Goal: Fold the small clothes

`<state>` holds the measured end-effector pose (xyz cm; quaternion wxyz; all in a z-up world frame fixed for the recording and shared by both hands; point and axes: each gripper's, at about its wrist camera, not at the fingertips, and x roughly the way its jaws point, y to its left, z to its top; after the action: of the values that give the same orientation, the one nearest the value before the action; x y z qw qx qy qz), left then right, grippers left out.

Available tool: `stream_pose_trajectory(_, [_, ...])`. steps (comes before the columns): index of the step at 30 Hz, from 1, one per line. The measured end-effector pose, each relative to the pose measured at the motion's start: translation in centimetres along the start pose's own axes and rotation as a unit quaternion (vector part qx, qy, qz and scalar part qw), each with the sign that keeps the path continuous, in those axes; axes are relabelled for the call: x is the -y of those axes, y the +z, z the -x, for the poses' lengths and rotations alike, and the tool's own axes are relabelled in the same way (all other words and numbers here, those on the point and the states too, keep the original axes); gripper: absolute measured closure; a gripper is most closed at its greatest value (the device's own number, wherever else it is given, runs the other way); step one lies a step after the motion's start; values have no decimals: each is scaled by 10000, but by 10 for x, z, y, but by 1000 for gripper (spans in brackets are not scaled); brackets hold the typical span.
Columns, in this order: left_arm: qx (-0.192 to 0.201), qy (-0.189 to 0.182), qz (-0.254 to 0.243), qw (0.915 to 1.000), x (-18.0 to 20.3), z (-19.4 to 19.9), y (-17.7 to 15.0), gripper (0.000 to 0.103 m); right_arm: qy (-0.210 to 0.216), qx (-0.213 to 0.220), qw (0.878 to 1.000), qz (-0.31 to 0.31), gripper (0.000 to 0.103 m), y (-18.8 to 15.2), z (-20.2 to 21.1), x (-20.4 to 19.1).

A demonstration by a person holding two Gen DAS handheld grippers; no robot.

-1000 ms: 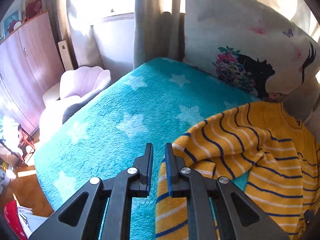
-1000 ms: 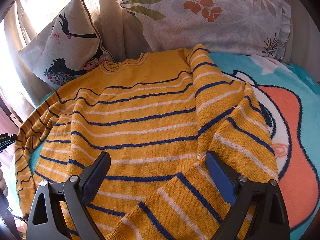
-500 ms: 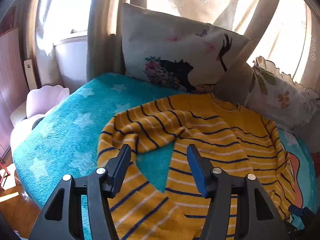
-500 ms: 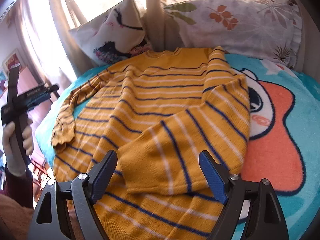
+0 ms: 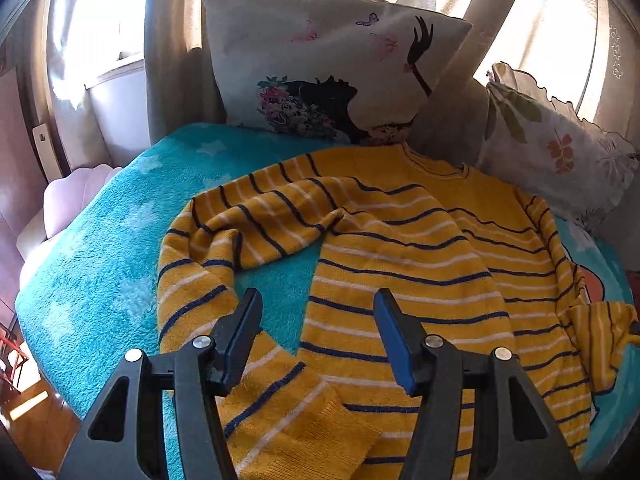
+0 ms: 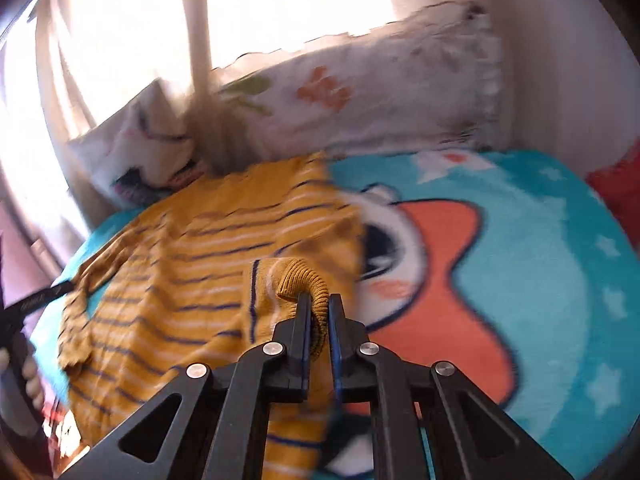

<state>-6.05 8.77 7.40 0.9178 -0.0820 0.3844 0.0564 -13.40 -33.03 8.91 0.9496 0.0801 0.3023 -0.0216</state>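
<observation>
A yellow sweater (image 5: 400, 248) with navy and white stripes lies spread on the turquoise blanket (image 5: 88, 264), neck toward the pillows. Its left sleeve (image 5: 224, 240) is bunched and bent back toward me, the cuff under my left gripper (image 5: 316, 312), which is open and empty just above it. In the right wrist view my right gripper (image 6: 319, 300) is shut on the right sleeve's ribbed cuff (image 6: 300, 276) and holds it lifted over the sweater body (image 6: 180, 264). The lifted cuff also shows at the right edge of the left wrist view (image 5: 600, 332).
Two pillows stand at the head: one with a black silhouette print (image 5: 328, 76), one with leaf print (image 5: 560, 148). Curtains hang behind. The blanket has an orange cartoon figure (image 6: 440, 280) to the right. A pale chair (image 5: 68, 196) and the bed edge lie left.
My right gripper has shut on the right sleeve cuff and lifted it, moving fast. My left gripper, shut one second ago, has opened and swung right to face the sweater.
</observation>
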Motion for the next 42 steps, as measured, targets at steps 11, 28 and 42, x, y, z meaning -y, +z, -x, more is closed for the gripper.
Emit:
stream_pose_trajectory(11, [-116,370,370,9986,-35,-12,5,46,-3728,182,9267,-440,93,22,-4,147])
stream_pose_trajectory(28, [-296,409,813,9954,-88,-16,2,46,-2036,-20,9537,-2215,38,-36,-1,163])
stream_pose_trajectory(42, [-298,-70,660,9973,-70,-17,-2,45,-1265,-17,9322,-3392,92,-3,-39,220])
